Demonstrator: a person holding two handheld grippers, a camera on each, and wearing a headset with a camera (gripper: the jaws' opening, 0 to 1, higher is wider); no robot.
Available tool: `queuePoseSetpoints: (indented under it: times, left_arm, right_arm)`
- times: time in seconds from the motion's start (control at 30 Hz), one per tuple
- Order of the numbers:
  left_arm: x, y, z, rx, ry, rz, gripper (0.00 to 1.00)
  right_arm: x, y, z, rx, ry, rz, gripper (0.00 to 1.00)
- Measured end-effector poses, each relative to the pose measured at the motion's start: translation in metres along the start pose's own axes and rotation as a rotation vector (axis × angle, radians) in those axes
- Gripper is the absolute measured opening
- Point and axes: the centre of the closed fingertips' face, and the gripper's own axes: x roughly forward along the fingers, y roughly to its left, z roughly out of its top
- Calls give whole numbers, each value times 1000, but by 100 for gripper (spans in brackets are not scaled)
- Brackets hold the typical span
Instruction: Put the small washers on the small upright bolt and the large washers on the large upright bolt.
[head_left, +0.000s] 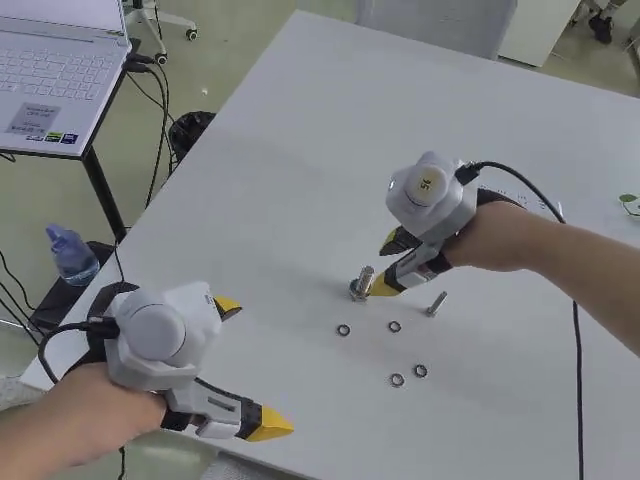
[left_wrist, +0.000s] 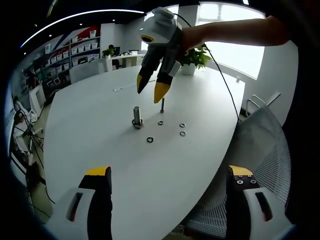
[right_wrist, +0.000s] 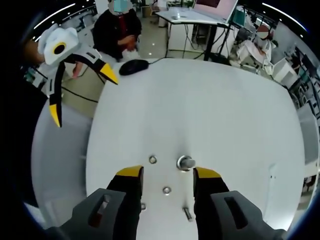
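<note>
On the white table (head_left: 300, 150) stands the large upright bolt (head_left: 362, 284) (left_wrist: 137, 118) (right_wrist: 185, 162). The small bolt (head_left: 436, 304) (left_wrist: 162, 105) (right_wrist: 186, 214) stands a little to its right. Several washers lie loose in front of them, such as one (head_left: 344, 330), another (head_left: 394, 326) and a third (head_left: 397, 380). My right gripper (head_left: 383, 266) (right_wrist: 168, 172) (left_wrist: 151, 89) hovers just over the large bolt, open with nothing between its fingers. My left gripper (head_left: 250, 367) (left_wrist: 169, 171) (right_wrist: 82, 95) is open wide and empty near the table's front left edge.
A laptop (head_left: 50, 70) sits on a side desk at the far left, with a water bottle (head_left: 70, 255) on the floor below. A mesh chair (left_wrist: 260, 165) stands beside the table. A person (right_wrist: 119, 27) sits beyond the table's far edge.
</note>
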Motion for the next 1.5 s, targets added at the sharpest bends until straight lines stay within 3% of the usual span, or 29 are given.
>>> queuePoseSetpoints:
  times: [0.2,0.57,0.77,1.17,1.5]
  left_arm:
    - [1,-2,8,0,-21,8,95]
    - [4,-5,15,-5,-38,2,99]
    - [5,-7,12,-4,-27,-8,98]
    - [12,-1,14,-10,-41,-18,95]
    - [9,9,12,-32,-48,-14,93]
  right_arm:
    - [4,13,1,-8,2,15,41]
    - [35,18,-19,52,26,35,38]
    - [53,19,-27,48,43,44,35]
    - [89,17,-36,44,37,46,31]
    - [104,21,-32,0,53,50,28]
